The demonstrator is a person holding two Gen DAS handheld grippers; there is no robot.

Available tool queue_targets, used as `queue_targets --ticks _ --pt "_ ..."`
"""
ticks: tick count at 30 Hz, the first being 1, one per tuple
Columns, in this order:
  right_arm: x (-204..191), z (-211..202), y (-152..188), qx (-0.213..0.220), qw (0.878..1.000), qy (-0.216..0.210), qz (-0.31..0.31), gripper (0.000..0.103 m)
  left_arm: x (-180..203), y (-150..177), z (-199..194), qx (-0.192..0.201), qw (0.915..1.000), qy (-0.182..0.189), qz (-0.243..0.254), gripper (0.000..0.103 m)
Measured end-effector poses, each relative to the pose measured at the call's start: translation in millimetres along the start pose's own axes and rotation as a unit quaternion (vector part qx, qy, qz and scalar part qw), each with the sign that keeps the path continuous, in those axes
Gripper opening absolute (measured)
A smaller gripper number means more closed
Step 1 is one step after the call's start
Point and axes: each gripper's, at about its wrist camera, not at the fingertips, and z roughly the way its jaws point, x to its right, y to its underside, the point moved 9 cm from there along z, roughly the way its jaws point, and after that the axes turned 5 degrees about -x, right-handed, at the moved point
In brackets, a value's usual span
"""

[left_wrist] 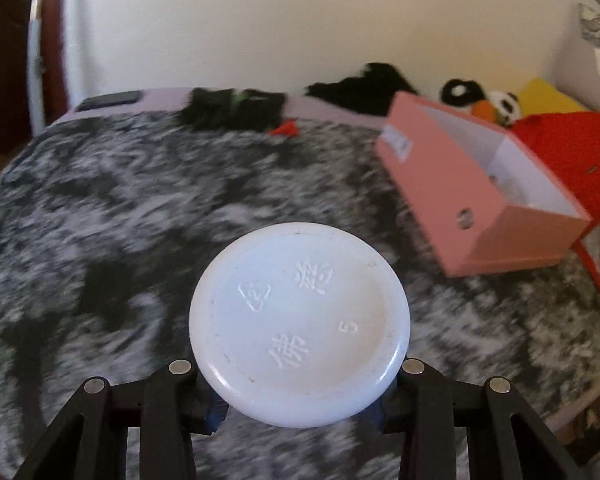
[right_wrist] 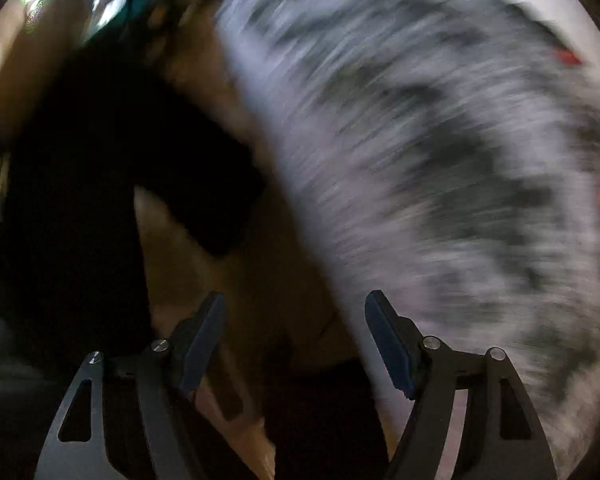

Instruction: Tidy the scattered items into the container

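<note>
A white plastic bottle point(left_wrist: 300, 324) fills the lower middle of the left wrist view, its embossed round base facing the camera. My left gripper point(left_wrist: 296, 416) is shut on it, the blue pads point(left_wrist: 214, 418) pressing its sides. A pink cardboard box point(left_wrist: 428, 168) lies open on the bed to the right, beyond the bottle, with something pale inside. In the blurred right wrist view my right gripper point(right_wrist: 296, 340) points down over the bed's edge. It is open, with nothing between its fingers.
A grey and black fuzzy blanket point(left_wrist: 140, 220) covers the bed. At its far side lie black clothes point(left_wrist: 236, 110), a small red item point(left_wrist: 284, 128) and a dark phone point(left_wrist: 108, 100). Panda plush toys point(left_wrist: 504, 106) and a red garment point(left_wrist: 572, 152) sit behind the box.
</note>
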Motion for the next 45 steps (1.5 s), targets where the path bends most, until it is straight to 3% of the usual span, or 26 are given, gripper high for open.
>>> queue_targets --ticks 5,9,10,11,12,14,17,20,24,26,30,36,37,38,40,42,45 --pt "-35.7 126.2 28.2 -0.133 0.987 -0.041 -0.084 0.076 -25.7 15.5 4.2 -0.025 0.9995 -0.010 -0.018 0.044" --pt "-37.2 213.1 43.2 -0.176 0.973 -0.016 -0.146 0.076 -23.9 23.3 1.1 -0.025 0.9996 -0.014 -0.007 0.044" --pt "-37.4 235.1 51.2 -0.194 0.968 -0.031 -0.154 0.076 -22.0 26.7 1.8 -0.027 0.9995 -0.015 -0.003 0.044" --pt "-36.7 255.5 60.4 -0.217 0.963 -0.054 -0.152 0.077 -21.5 29.3 3.6 -0.032 0.9994 -0.015 -0.004 0.044" --pt "-27.8 272.3 69.5 -0.246 0.960 -0.073 -0.111 0.078 -21.1 31.9 5.3 -0.036 0.9992 -0.014 -0.005 0.044" --pt "-3.0 301.5 85.9 -0.309 0.945 -0.103 0.013 0.078 -20.2 36.5 8.9 -0.045 0.9989 -0.012 -0.006 0.044" --pt "33.8 312.1 100.3 -0.294 0.930 -0.120 0.183 0.079 -18.1 42.4 14.1 -0.057 0.9984 -0.008 -0.002 0.044" --pt "66.8 317.1 106.7 -0.254 0.902 -0.126 0.327 0.080 -15.7 47.2 17.3 -0.063 0.9980 -0.010 0.009 0.044" --pt "77.0 328.9 111.2 -0.234 0.861 -0.148 0.426 0.080 -14.6 49.1 16.2 -0.065 0.9978 -0.005 0.013 0.044" --pt "74.1 337.3 113.5 -0.239 0.852 -0.149 0.441 0.080 -12.7 48.4 13.6 -0.062 0.9980 -0.003 0.014 0.044" --pt "72.0 353.3 127.0 -0.269 0.839 -0.112 0.460 0.080 -9.6 47.6 8.8 -0.057 0.9982 -0.001 0.018 0.044" --pt "65.9 374.8 156.3 -0.298 0.817 -0.118 0.480 0.080 -9.3 51.3 9.0 -0.061 0.9979 -0.003 0.020 0.044" --pt "66.6 378.6 160.6 -0.298 0.814 -0.126 0.482 0.077 -9.6 51.6 9.0 -0.061 0.9979 -0.004 0.021 0.044" --pt "67.3 382.4 164.9 -0.298 0.812 -0.134 0.484 0.058 -9.8 51.9 8.9 -0.061 0.9979 -0.005 0.022 0.044" --pt "65.7 388.4 173.0 -0.290 0.808 -0.157 0.488 0.056 -10.2 52.5 8.3 -0.062 0.9978 -0.006 0.022 0.044" --pt "64.9 377.4 171.1 -0.280 0.807 -0.182 0.486 0.056 -11.5 52.2 6.4 -0.061 0.9979 -0.005 0.022 0.044" --pt "67.3 338.7 156.6 -0.260 0.823 -0.201 0.464 0.056 -13.6 49.7 2.4 -0.055 0.9983 -0.004 0.020 0.044"
